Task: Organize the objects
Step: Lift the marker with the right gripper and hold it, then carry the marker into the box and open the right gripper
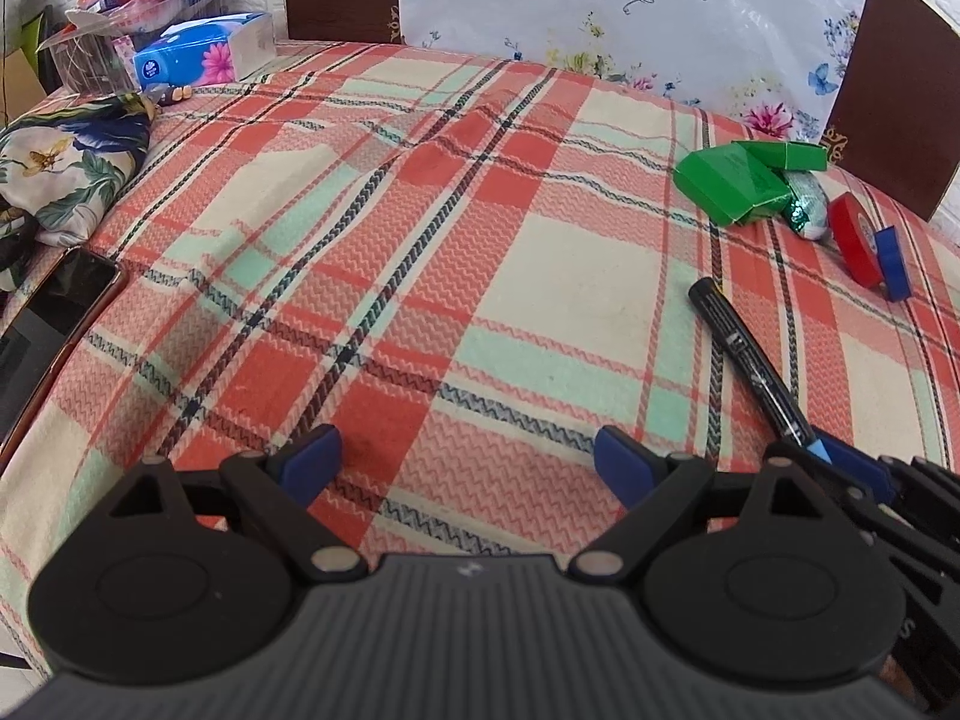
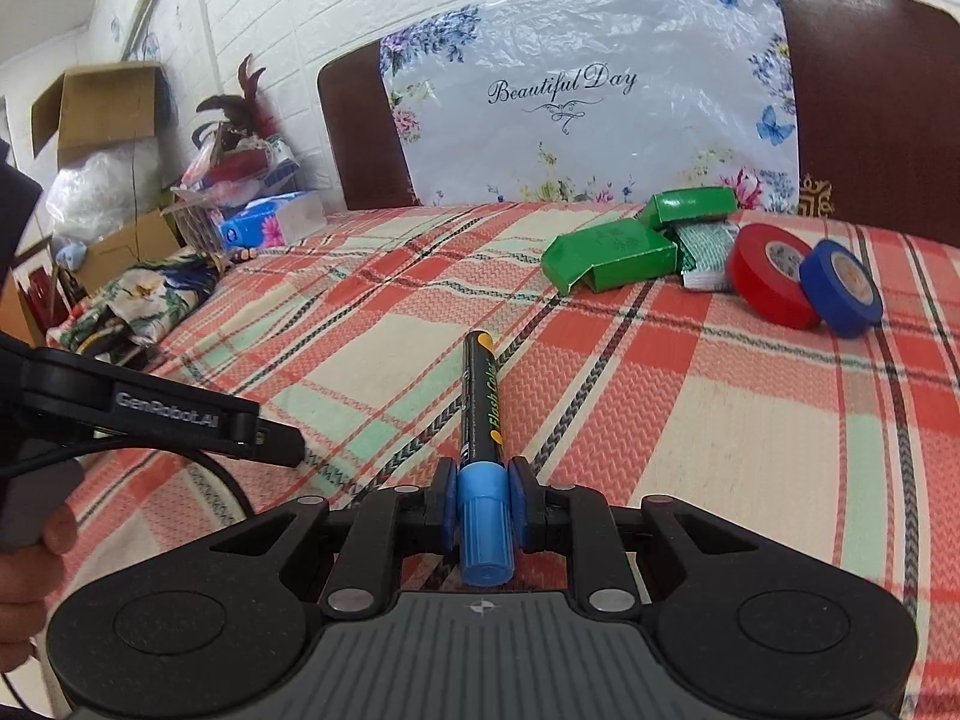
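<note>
My right gripper [image 2: 483, 501] clamps a black marker with blue cap [image 2: 480, 420]; my left gripper [image 1: 468, 459] gapes wide, empty, over red-and-cream plaid cloth [image 1: 420, 240] beside a white brick wall [image 2: 288, 12].

Both wrist cams sit low over the plaid tablecloth [image 1: 420, 252], facing the floral "Beautiful Day" sheet [image 1: 630, 18] at the far edge. Left cam looks from further left — marker [image 1: 750, 360] and green boxes [image 1: 744, 180] at its right. Right cam is close behind the marker [image 2: 478, 402]. Shared: boxes [image 2: 618, 252], red tape roll [image 2: 771, 282], tissue pack [image 2: 270, 222].
</note>
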{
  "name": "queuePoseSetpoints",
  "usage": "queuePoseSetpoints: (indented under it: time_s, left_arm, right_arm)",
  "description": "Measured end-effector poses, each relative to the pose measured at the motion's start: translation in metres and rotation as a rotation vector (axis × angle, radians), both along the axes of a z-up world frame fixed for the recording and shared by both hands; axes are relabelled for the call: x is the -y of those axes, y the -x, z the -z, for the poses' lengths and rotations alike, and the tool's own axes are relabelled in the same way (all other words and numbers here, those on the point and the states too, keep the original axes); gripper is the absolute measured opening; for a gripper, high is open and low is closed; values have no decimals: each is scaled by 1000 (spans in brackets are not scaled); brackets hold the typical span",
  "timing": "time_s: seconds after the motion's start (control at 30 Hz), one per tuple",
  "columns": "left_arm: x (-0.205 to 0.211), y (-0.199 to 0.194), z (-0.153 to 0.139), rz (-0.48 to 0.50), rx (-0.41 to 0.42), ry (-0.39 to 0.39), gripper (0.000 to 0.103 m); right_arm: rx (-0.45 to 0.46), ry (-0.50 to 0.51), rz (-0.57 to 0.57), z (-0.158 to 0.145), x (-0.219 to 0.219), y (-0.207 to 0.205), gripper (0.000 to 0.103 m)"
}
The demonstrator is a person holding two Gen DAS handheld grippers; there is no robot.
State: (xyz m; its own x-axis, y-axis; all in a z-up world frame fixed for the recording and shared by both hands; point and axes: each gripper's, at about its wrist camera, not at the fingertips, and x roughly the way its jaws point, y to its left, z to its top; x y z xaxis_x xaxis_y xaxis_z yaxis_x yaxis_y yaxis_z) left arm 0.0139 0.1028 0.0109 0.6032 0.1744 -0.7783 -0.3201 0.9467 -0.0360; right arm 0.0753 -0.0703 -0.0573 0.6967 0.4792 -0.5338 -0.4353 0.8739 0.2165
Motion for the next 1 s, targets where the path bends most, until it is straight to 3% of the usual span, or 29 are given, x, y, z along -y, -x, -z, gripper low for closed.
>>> queuePoseSetpoints:
  time_s: [0.6,0.67,0.83,1.0]
  left_arm:
    - [37,-7,-5,42,-22,-62,92]
    - [38,-8,-4,60,-22,-23,93]
    - [30,-12,-7,89,41,230,98]
    - [53,-29,-19,147,70,276,98]
  right_arm:
    - [-121,-221,5,4,32,8,18]
    - [-126,-248,10,4,36,8,18]
    - [-119,-315,25,-2,49,13,18]
    - [-37,-342,65,-20,64,27,18]
